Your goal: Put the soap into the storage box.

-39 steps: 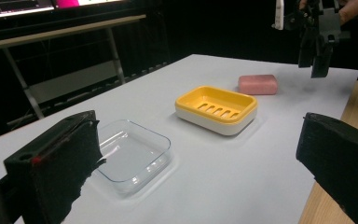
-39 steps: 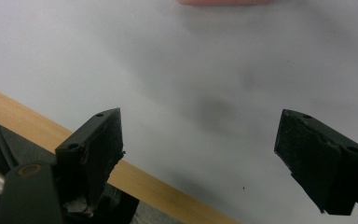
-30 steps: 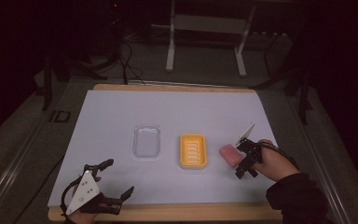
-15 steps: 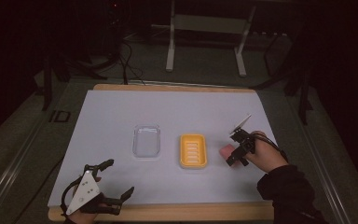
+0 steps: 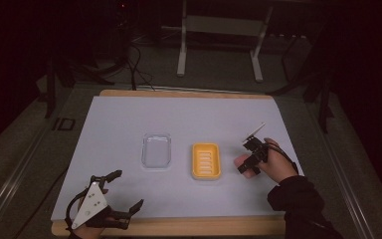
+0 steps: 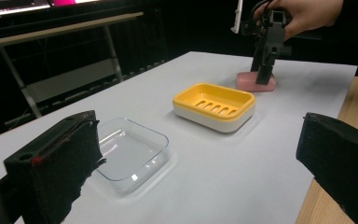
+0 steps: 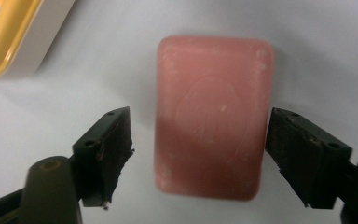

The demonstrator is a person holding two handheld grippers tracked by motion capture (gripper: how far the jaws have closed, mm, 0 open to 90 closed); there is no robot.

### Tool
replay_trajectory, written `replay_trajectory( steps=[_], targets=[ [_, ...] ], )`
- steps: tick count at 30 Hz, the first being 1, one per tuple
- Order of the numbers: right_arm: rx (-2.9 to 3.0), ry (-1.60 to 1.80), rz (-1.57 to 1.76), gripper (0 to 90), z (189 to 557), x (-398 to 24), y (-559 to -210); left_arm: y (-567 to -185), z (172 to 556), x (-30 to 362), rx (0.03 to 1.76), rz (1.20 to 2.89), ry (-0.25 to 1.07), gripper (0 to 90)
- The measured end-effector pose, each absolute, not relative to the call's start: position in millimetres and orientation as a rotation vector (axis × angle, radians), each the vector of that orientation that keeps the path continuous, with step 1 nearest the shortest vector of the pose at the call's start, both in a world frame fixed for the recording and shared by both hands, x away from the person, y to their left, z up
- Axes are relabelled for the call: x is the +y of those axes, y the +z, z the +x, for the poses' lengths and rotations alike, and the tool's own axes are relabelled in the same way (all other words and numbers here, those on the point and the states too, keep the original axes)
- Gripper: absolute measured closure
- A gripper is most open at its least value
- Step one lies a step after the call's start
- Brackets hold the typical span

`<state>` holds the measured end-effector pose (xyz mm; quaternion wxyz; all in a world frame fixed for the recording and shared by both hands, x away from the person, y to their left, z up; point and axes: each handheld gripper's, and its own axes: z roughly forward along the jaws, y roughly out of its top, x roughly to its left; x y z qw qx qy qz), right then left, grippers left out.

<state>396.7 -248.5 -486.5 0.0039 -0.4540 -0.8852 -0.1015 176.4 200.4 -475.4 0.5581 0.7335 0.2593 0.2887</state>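
A pink soap bar (image 7: 212, 116) lies flat on the white table cover, just right of the yellow soap dish (image 5: 206, 160). My right gripper (image 7: 200, 130) points down over the soap (image 5: 239, 161). Its jaws have just been closing, and the bar sits between them. The right-hand pad is at the bar's edge, while a gap shows at the left-hand pad. From the left gripper view, the right gripper (image 6: 265, 77) stands on the soap (image 6: 249, 83) behind the dish (image 6: 214, 105). My left gripper (image 5: 128, 189) rests open and empty near the front left edge.
A clear plastic tray (image 5: 157, 149) lies left of the yellow dish and is also seen close in the left gripper view (image 6: 130, 151). The wooden table edge (image 5: 179, 226) runs along the front. Stands and cables fill the dark floor behind the table.
The right hand has moved left and down onto the pink soap, and its jaws have narrowed around the bar. The left gripper has stayed where it was.
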Motion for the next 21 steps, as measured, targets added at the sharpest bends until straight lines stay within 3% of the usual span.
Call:
replay_trajectory(
  steps=[11,21],
  targets=[
    [-2.858,-0.254,-1.407,36.6,400,-241,-499,-476,176,200,0.61,1.735,0.679,0.4],
    [-2.718,-0.213,-1.673,37.8,395,-236,-497,-476,176,200,0.61,1.738,0.682,0.4]
  ],
)
